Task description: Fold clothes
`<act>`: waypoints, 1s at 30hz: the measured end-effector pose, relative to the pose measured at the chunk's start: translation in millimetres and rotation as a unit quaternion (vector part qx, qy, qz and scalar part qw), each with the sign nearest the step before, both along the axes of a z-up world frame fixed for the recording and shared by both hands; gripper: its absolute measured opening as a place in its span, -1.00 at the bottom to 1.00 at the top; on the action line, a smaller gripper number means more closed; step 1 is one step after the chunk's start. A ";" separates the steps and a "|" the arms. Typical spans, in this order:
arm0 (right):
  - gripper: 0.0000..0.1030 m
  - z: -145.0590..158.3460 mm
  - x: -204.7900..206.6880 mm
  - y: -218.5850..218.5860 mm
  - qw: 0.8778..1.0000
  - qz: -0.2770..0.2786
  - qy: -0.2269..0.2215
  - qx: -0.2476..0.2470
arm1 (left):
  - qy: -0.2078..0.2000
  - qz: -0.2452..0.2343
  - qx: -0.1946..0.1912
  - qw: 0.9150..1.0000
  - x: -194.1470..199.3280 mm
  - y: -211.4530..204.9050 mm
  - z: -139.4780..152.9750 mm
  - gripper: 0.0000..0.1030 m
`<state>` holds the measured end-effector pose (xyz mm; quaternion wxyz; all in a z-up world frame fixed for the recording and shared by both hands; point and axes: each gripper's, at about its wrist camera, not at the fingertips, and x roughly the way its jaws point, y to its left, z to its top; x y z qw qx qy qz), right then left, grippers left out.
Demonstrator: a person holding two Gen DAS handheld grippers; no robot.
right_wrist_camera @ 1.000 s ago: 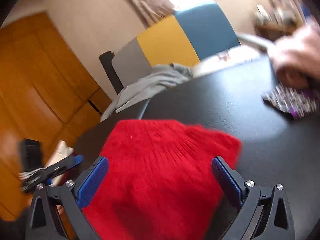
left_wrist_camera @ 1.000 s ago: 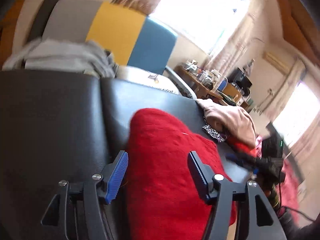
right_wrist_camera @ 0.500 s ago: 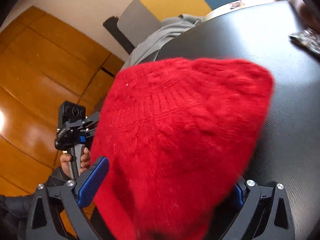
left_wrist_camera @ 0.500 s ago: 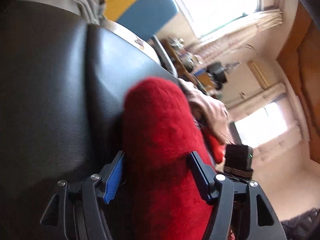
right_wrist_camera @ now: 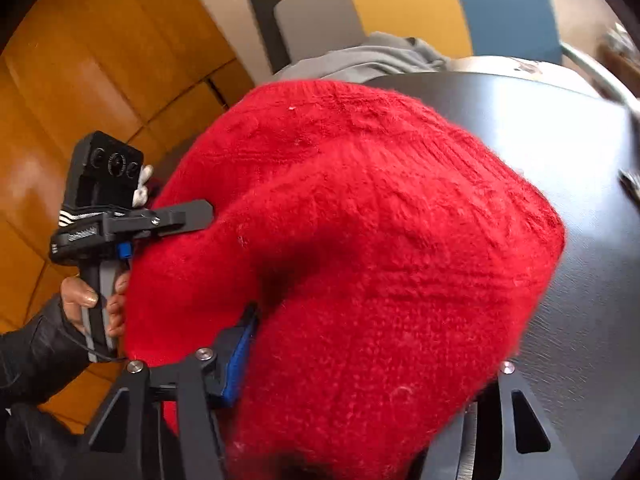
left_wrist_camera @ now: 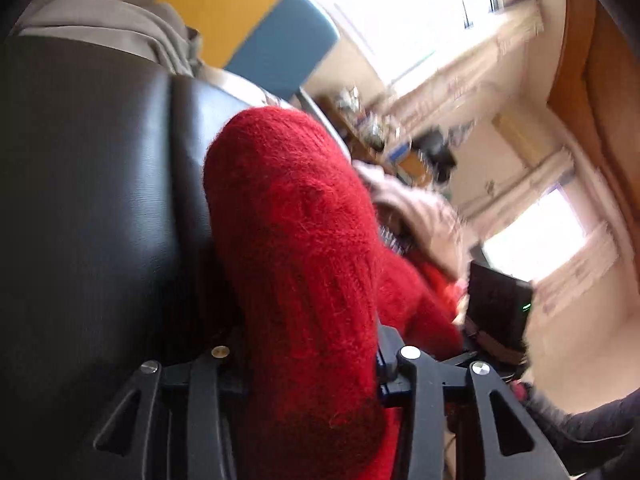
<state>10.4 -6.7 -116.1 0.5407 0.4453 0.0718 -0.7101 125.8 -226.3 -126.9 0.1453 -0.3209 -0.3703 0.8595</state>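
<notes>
A red knitted sweater (left_wrist_camera: 296,240) lies bunched on the black table (left_wrist_camera: 88,200). Its near part rises in a thick roll between the fingers of my left gripper (left_wrist_camera: 308,356), which is shut on it. In the right wrist view the same red sweater (right_wrist_camera: 380,220) bulges up and fills the frame. My right gripper (right_wrist_camera: 360,380) is shut on its near edge, with only the blue left pad (right_wrist_camera: 236,360) showing. The left gripper (right_wrist_camera: 188,214), held in a hand (right_wrist_camera: 80,300), bites the sweater's left edge. The right gripper's body (left_wrist_camera: 500,304) shows behind the sweater.
A grey garment (right_wrist_camera: 372,56) lies at the table's far edge, in front of a grey, yellow and blue chair back (right_wrist_camera: 400,8). A pinkish garment (left_wrist_camera: 416,208) lies to the right of the sweater. Wooden cabinets (right_wrist_camera: 80,80) stand on the left. Bare black table (right_wrist_camera: 592,220) lies on the right.
Both grippers have closed on the sweater's near edge and raised it. The flat sweater has bunched into a high roll that leans toward the far side.
</notes>
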 end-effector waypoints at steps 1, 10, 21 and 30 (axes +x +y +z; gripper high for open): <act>0.08 3.1 6.0 -12.4 1.000 0.015 0.000 -0.004 | 0.008 0.024 -0.005 1.000 18.2 -13.1 9.2 -0.20; -0.01 51.3 63.3 -161.5 0.984 0.168 0.006 -0.065 | 0.077 0.236 -0.049 0.968 182.0 -130.6 92.1 -0.21; 0.00 136.9 139.6 -456.3 0.937 0.327 -0.019 -0.122 | 0.044 0.498 -0.082 0.862 333.9 -277.2 148.2 -0.20; 0.51 49.0 165.5 -533.3 0.954 0.297 -0.037 -0.022 | -0.067 0.561 -0.030 0.825 366.7 -318.9 67.1 -0.01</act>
